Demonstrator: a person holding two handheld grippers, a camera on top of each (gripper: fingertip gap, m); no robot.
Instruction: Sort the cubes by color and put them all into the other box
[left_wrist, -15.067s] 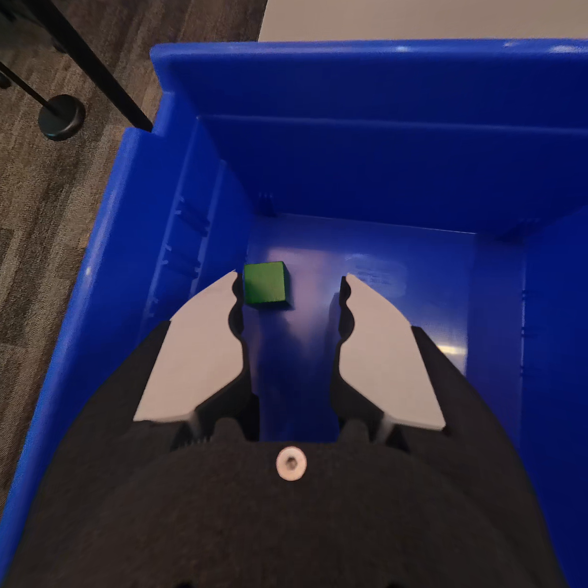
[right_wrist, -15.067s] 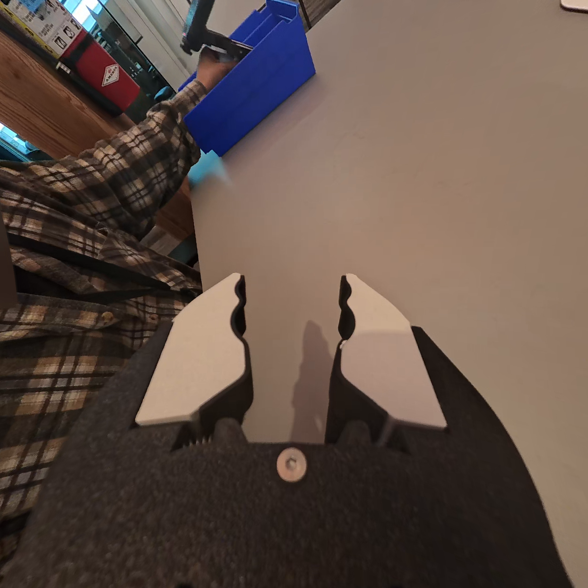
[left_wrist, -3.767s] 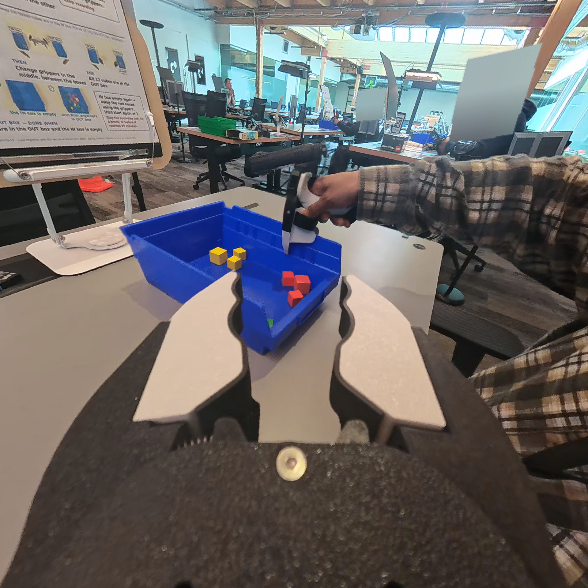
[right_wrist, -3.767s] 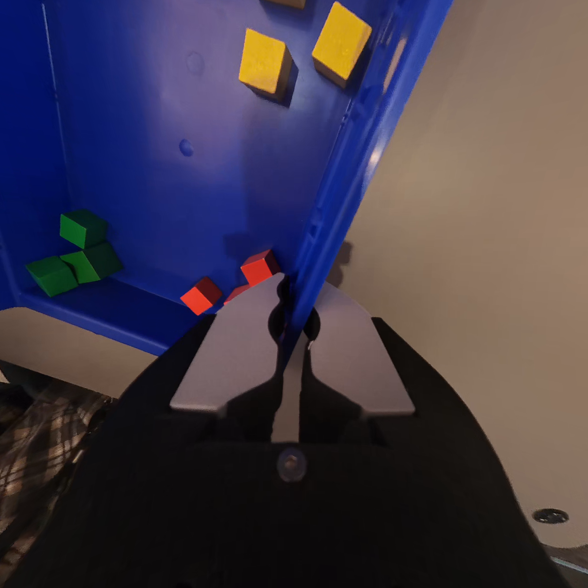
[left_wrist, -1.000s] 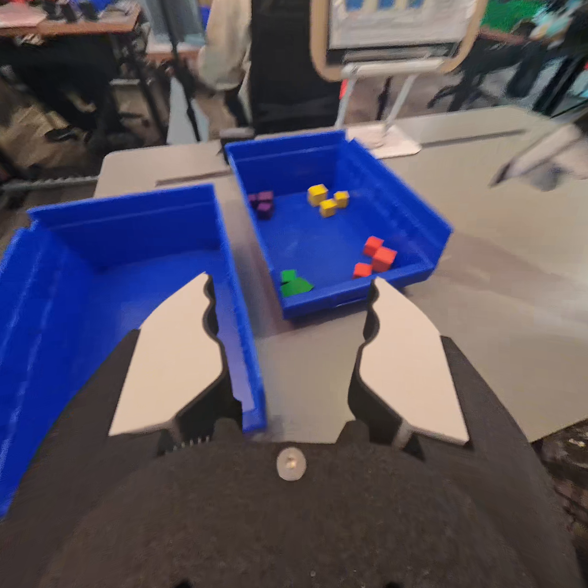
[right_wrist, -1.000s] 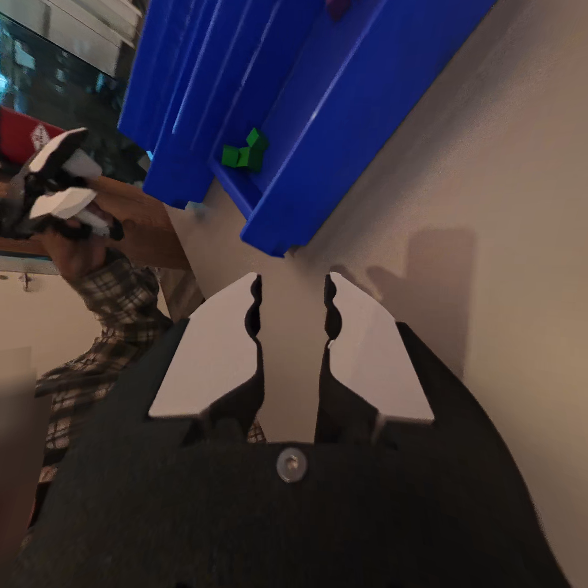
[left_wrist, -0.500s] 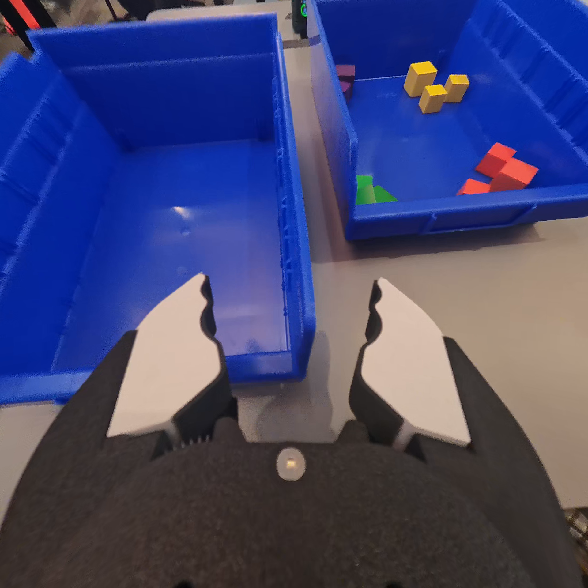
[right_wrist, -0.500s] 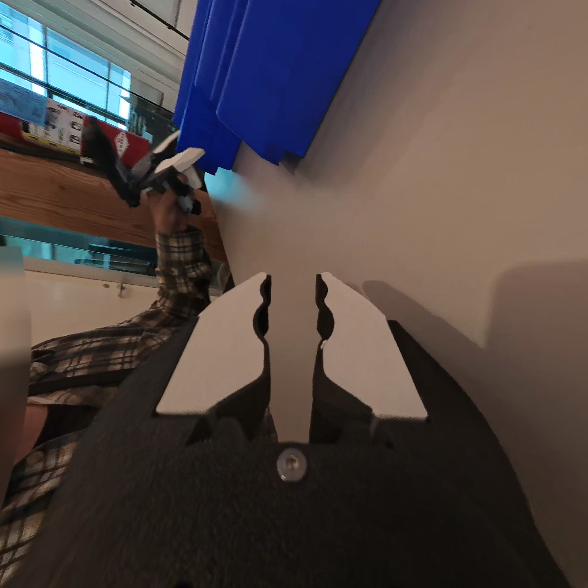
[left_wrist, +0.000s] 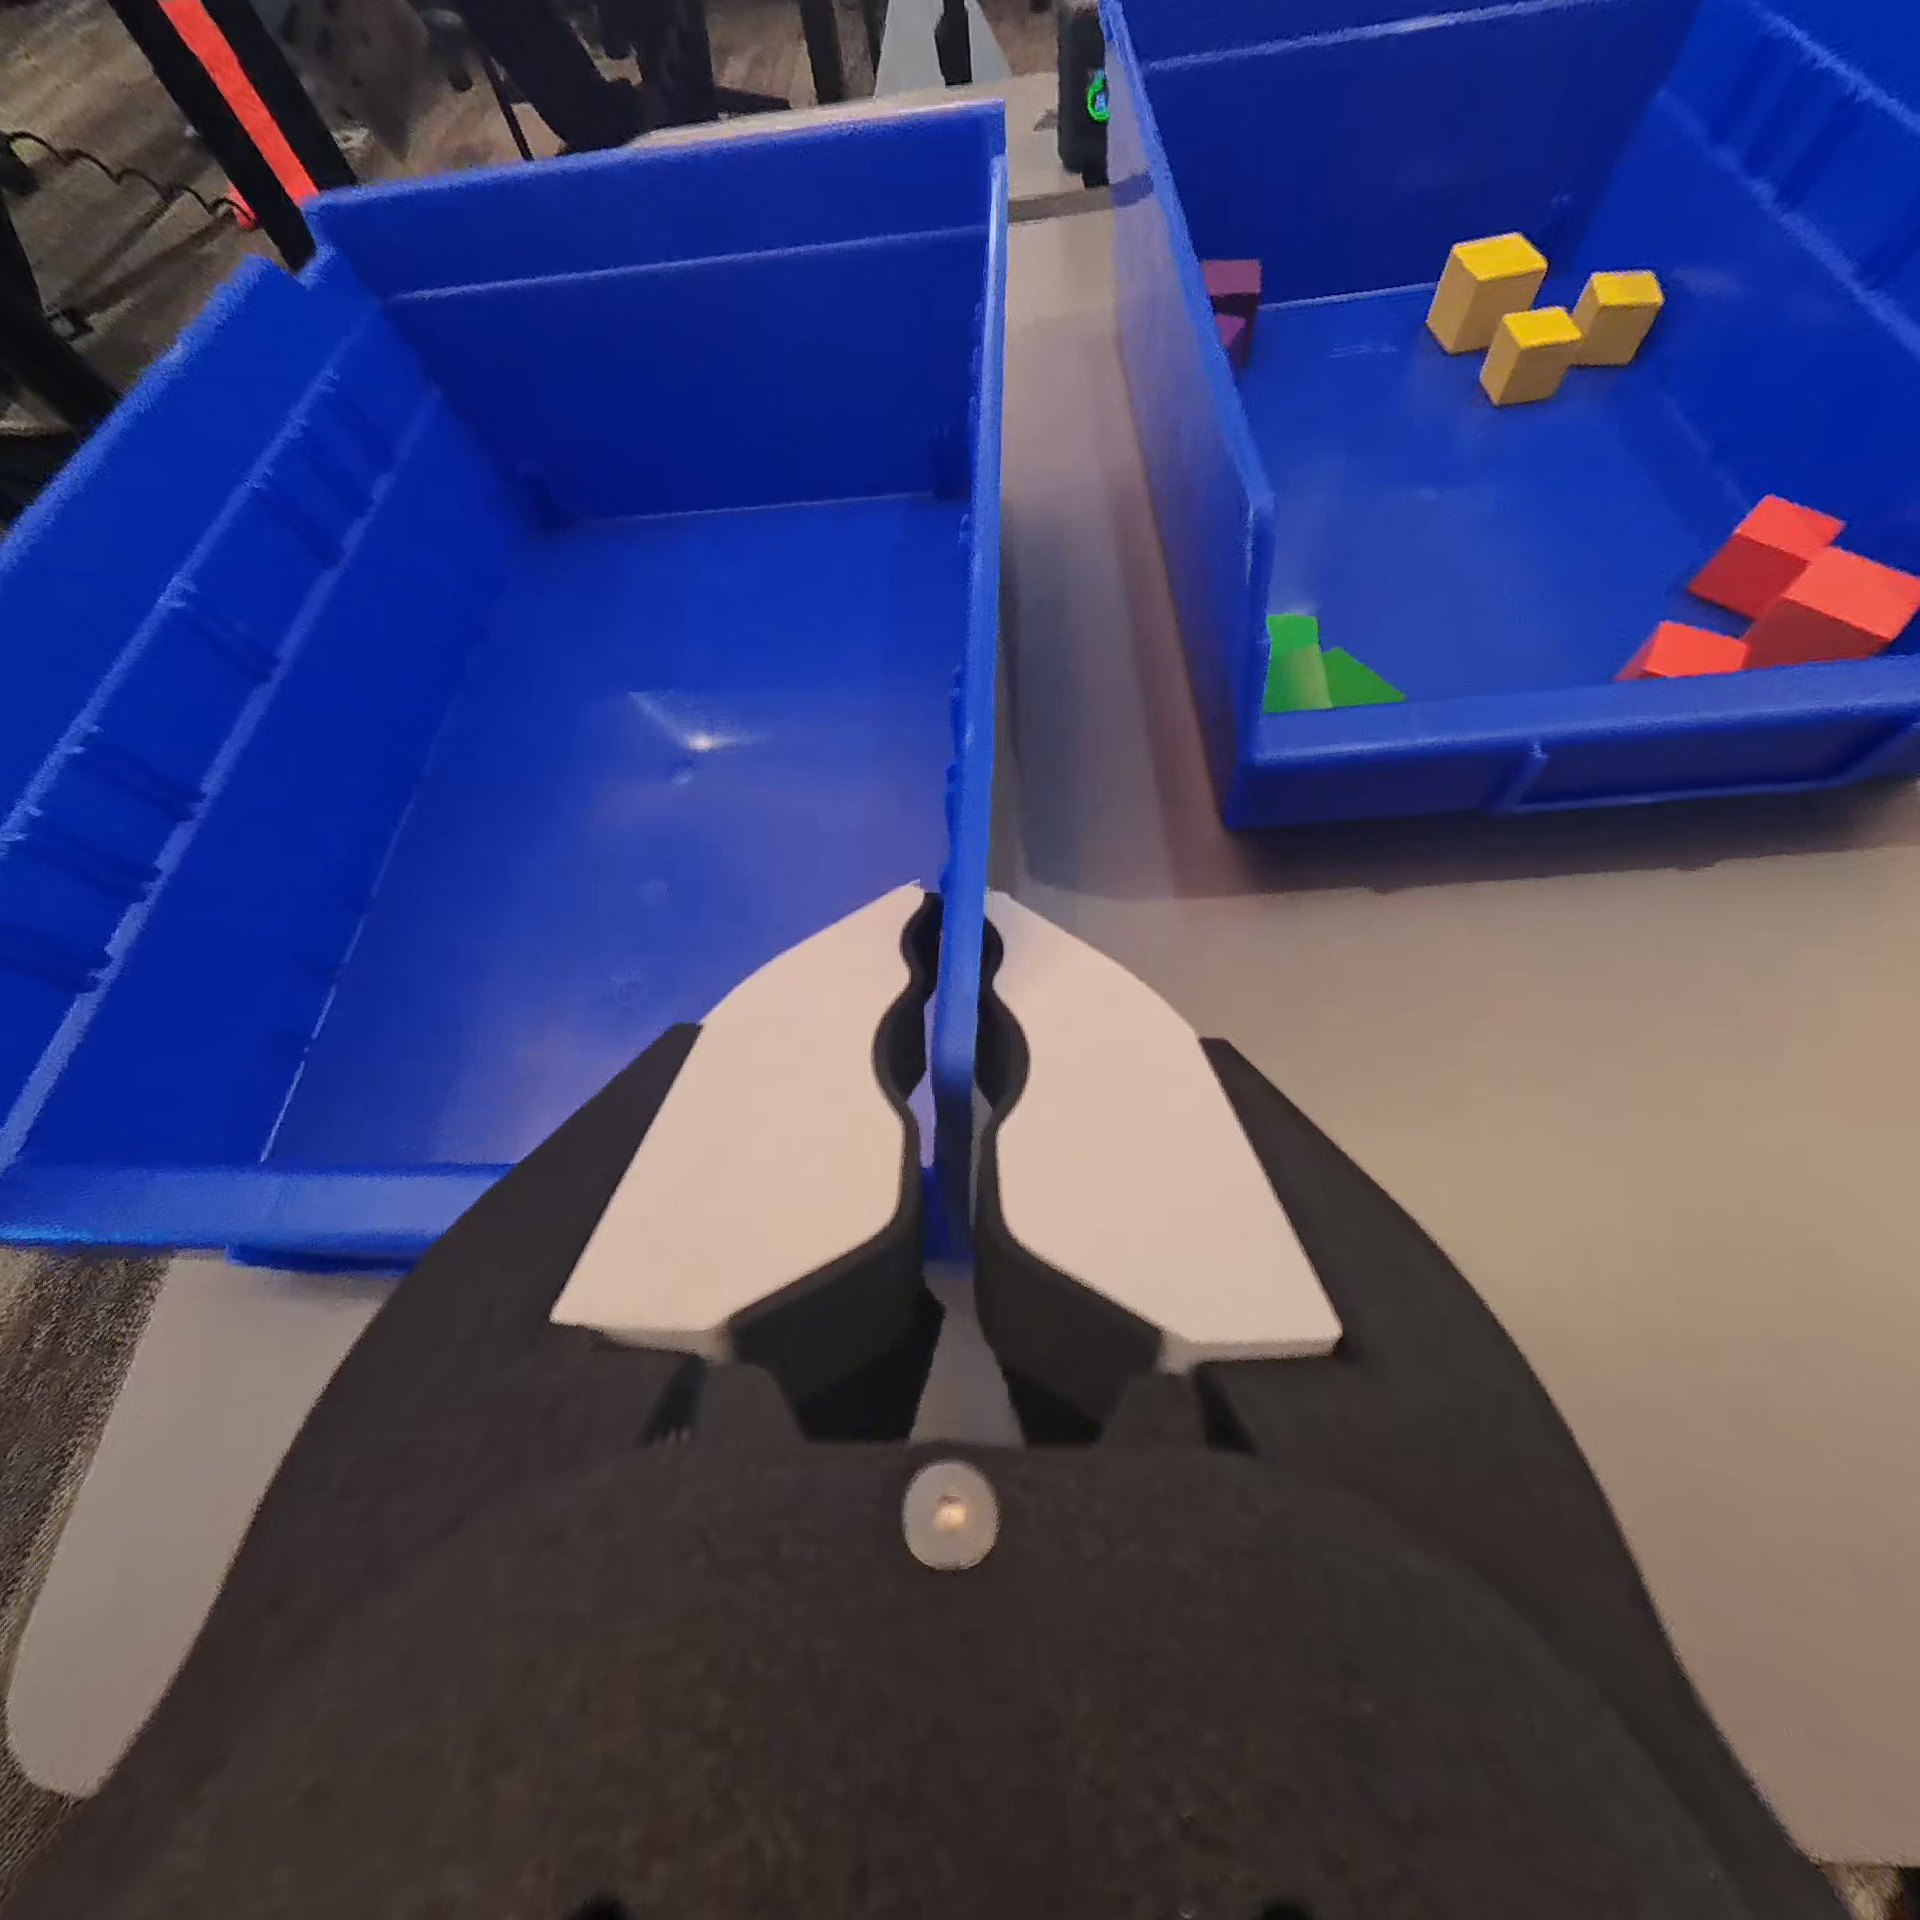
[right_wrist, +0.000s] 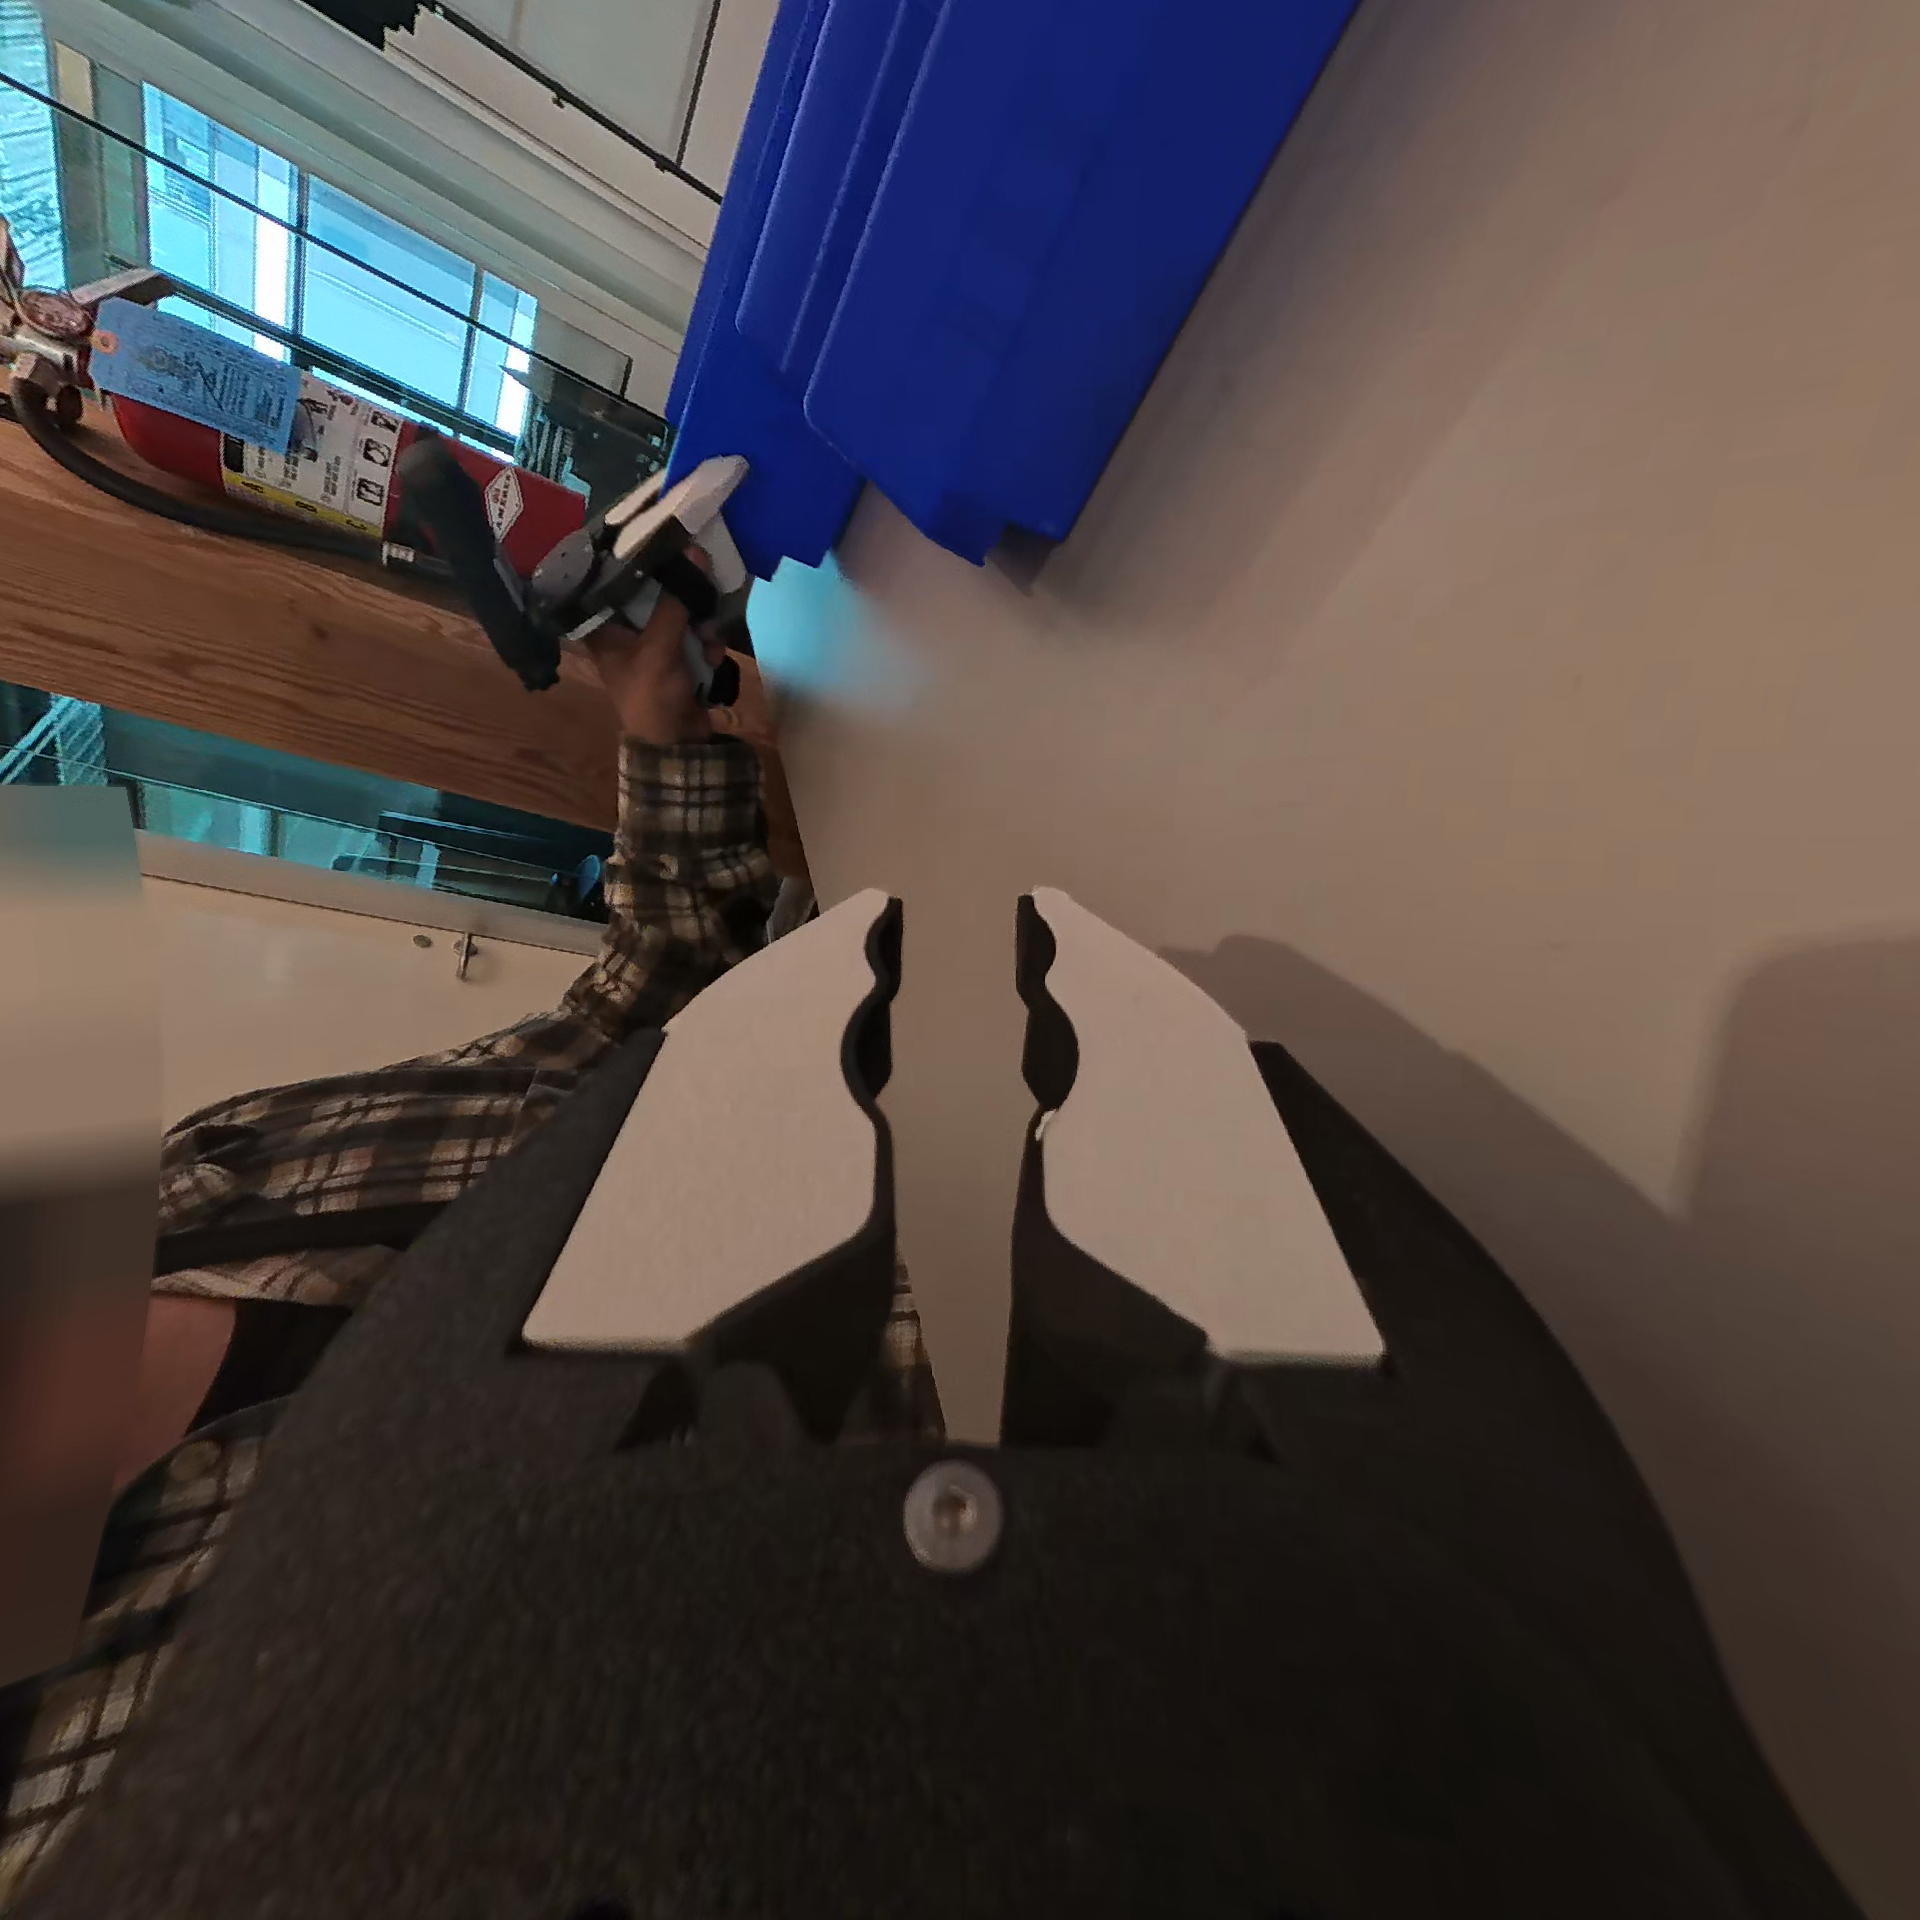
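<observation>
Half a second back the left tool (left_wrist: 958, 920) hung spread; now it pinches the empty box's (left_wrist: 312, 582) right wall. Cubes (left_wrist: 1527, 322) sit sorted in the box (left_wrist: 1558, 743) at two o'clock. Right tool (right_wrist: 958, 914) idles, slightly parted, over the bench (right_wrist: 1455, 623). A jerky drag could twist the wall free.

In my left wrist view, the purple cubes (left_wrist: 1232, 301) sit mostly hidden behind the near wall of the right box (left_wrist: 1195, 436). The green cubes (left_wrist: 1311, 665) are partly hidden too. The picture's right edge cuts off that box beside the red cubes (left_wrist: 1797, 608).
</observation>
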